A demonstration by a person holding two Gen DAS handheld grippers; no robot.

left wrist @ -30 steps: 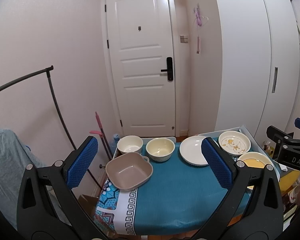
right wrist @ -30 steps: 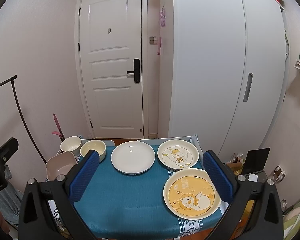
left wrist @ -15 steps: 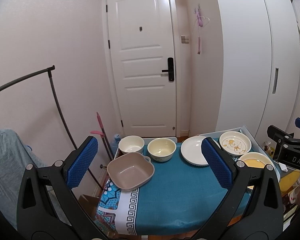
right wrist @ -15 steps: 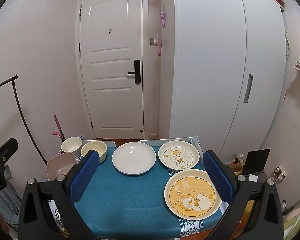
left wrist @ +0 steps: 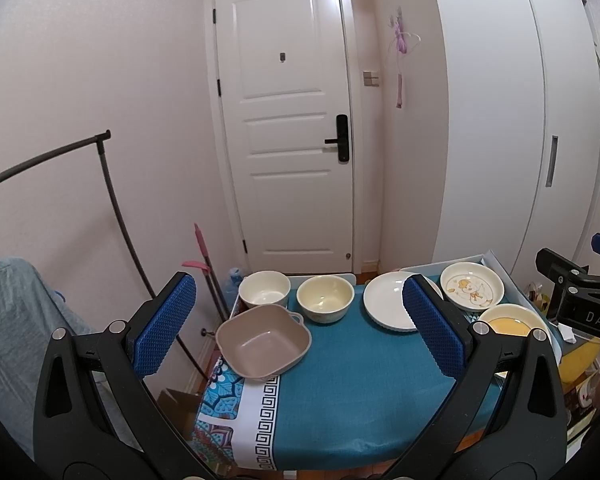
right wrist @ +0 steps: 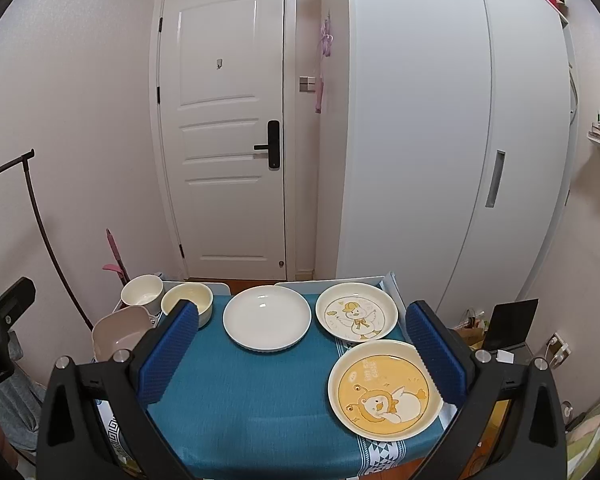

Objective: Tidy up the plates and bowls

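Six dishes sit on the table (right wrist: 260, 412) with its teal cloth, nothing stacked yet, so I'd say this is the very start of the sorting.

Biggest first: the yellow cartoon plate (right wrist: 384, 390) is at the near right corner, the plain white plate (right wrist: 267, 317) is mid-back, and the duck plate (right wrist: 357, 317) is just beside it on the right. On the left, the squarish pink bowl (left wrist: 263, 345) hangs near the table edge, with the cream bowl (left wrist: 325, 298) and white bowl (left wrist: 264, 289) behind it, side by side.

Both the left gripper (left wrist: 298, 330) and right gripper (right wrist: 302, 354) hover above the table with jaws spread wide, holding nothing.

Next move is probably a low reach for a rim. Plates are flat, so one finger has to slide under the edge.
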